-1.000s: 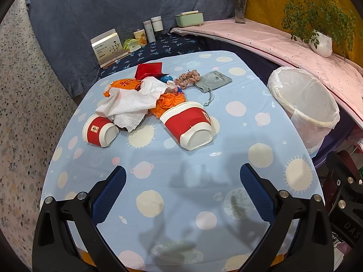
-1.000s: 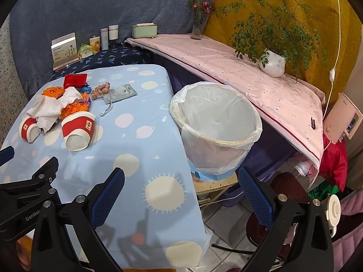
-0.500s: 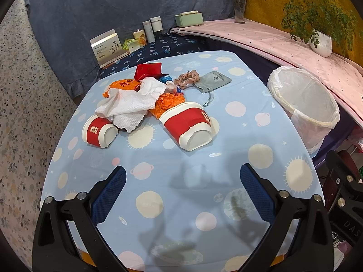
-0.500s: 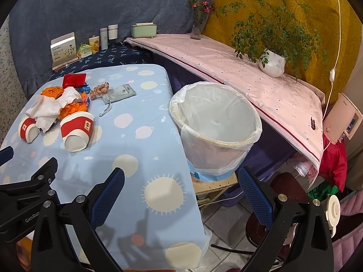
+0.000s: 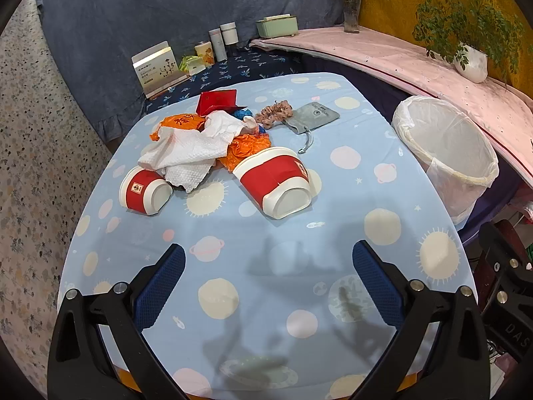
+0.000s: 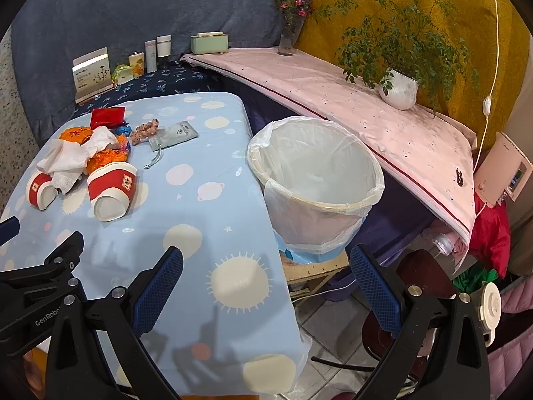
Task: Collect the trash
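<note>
Both grippers, left gripper [image 5: 268, 276] and right gripper [image 6: 266, 278], hang with fingers apart and empty. The trash sits mid-tabletop [image 5: 383, 173]: two tipped paper cups [image 5: 274, 180], crumpled napkins [image 5: 193, 150], orange wrappers. A careless grab could roll a cup or snag the scrunchie [image 5: 274, 110]

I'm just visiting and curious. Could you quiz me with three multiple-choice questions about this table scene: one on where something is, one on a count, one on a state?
1. Where is the bin?
A. On the table
B. Beside the table's edge
C. On the pink shelf

2. How many red-and-white paper cups?
A. One
B. Two
C. Four

3. The left claw is:
A. Open, empty
B. Gripping a cup
C. Gripping tissue

Answers: B, the bin stands off the tablecloth; B, a small cup and a large cup lie tipped; A, nothing sits between its fingers.
</note>
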Tool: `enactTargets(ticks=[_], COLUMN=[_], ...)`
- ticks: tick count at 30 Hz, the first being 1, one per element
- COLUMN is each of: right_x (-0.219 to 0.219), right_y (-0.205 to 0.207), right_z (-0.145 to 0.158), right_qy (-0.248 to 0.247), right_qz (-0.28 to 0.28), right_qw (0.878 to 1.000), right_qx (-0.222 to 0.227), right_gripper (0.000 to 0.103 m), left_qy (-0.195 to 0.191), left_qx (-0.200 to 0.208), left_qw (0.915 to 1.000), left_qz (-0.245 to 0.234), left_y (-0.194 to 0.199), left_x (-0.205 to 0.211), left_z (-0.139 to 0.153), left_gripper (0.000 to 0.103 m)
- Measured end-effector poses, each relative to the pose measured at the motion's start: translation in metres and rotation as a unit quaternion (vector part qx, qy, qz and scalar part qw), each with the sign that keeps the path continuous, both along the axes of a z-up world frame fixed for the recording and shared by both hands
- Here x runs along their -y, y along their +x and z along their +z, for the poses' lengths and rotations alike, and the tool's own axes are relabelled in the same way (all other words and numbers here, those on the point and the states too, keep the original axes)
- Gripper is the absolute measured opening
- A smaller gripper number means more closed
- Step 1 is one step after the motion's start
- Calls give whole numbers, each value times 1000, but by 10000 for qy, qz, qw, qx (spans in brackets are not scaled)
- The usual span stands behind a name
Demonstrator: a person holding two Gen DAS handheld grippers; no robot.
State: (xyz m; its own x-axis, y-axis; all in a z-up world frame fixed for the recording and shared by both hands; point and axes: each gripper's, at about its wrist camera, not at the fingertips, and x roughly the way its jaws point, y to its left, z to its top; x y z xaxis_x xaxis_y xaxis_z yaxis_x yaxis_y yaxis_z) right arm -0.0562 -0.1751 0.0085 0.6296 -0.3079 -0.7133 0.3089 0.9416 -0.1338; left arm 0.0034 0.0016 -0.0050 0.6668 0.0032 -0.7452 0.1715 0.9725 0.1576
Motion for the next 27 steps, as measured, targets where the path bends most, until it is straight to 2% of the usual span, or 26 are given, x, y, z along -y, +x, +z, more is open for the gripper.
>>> enactTargets(ticks=[27], right_x=[0], right_y=[-2], right_z=[1], right_qy=[-14], right_qz=[-7], right_qw=[10000], right_qx=[-5], right_gripper=[96], left_qy=[-10], left_qx=[18], left_qw=[10000], left_qz=[-23], left_y=[-2], left_x=[0], left_z=[1], left_gripper=[96])
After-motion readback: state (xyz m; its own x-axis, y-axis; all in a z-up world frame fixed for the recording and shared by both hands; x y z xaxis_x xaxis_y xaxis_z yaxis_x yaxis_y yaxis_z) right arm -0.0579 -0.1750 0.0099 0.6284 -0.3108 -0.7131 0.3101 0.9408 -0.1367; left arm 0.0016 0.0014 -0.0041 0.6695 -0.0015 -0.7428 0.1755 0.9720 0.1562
